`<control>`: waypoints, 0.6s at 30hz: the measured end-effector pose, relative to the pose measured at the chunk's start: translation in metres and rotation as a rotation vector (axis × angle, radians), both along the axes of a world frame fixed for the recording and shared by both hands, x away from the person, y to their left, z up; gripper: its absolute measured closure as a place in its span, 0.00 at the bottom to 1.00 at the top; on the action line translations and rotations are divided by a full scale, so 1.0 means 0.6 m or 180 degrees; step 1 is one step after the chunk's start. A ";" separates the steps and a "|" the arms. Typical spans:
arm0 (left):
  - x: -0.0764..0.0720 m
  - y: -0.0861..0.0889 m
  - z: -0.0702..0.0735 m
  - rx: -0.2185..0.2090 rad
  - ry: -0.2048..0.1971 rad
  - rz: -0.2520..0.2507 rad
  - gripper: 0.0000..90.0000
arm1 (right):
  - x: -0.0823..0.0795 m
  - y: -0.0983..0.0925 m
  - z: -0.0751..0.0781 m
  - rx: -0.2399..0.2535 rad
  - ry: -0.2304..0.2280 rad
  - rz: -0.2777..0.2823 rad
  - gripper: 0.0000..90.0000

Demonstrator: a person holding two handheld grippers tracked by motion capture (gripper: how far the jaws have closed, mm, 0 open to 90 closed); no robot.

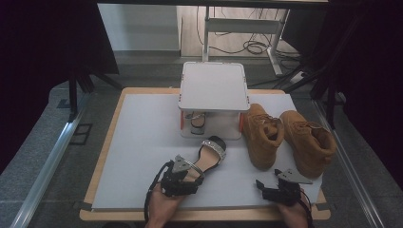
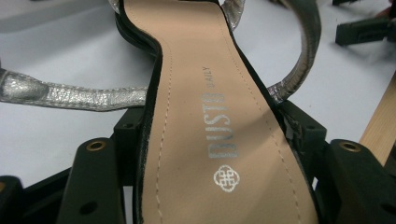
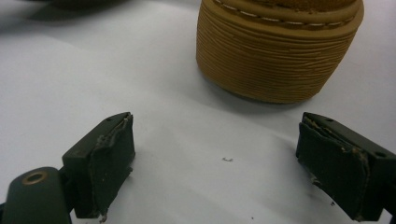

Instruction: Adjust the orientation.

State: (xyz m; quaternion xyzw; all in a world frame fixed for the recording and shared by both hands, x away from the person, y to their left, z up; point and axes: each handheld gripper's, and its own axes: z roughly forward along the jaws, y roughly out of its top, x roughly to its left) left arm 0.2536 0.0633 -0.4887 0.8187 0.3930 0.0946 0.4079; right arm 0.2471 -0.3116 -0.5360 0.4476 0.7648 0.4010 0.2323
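Note:
A black sandal (image 1: 210, 153) with a tan insole and silver straps lies on the white mat, toe pointing toward the rack. My left gripper (image 1: 192, 172) is shut on its heel end. In the left gripper view both jaws press the sides of the sandal's sole (image 2: 205, 140), and a silver strap (image 2: 70, 95) trails off to the left. My right gripper (image 1: 274, 180) rests near the mat's front right, open with nothing between its fingers. The ribbed heel of a tan boot (image 3: 280, 51) stands just ahead of the right gripper (image 3: 215, 158).
A small white two-level rack (image 1: 214, 85) stands at the back centre, with another sandal (image 1: 197, 121) on its lower level. Two tan boots (image 1: 261, 135) (image 1: 309, 142) stand to its right. The white mat (image 1: 142, 142) covers a wooden table top.

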 end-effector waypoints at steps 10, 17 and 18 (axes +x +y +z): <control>0.017 -0.001 0.010 -0.0130 -0.0022 0.0109 0.43 | 0.000 0.000 0.000 -0.0003 -0.0002 0.0001 0.13; 0.036 -0.015 0.013 -0.0182 -0.0061 0.0157 0.43 | 0.000 0.000 0.000 -0.0001 0.0000 0.0001 0.13; 0.039 -0.018 0.014 -0.0184 -0.0070 0.0165 0.43 | 0.000 0.000 0.000 -0.0001 0.0000 0.0001 0.13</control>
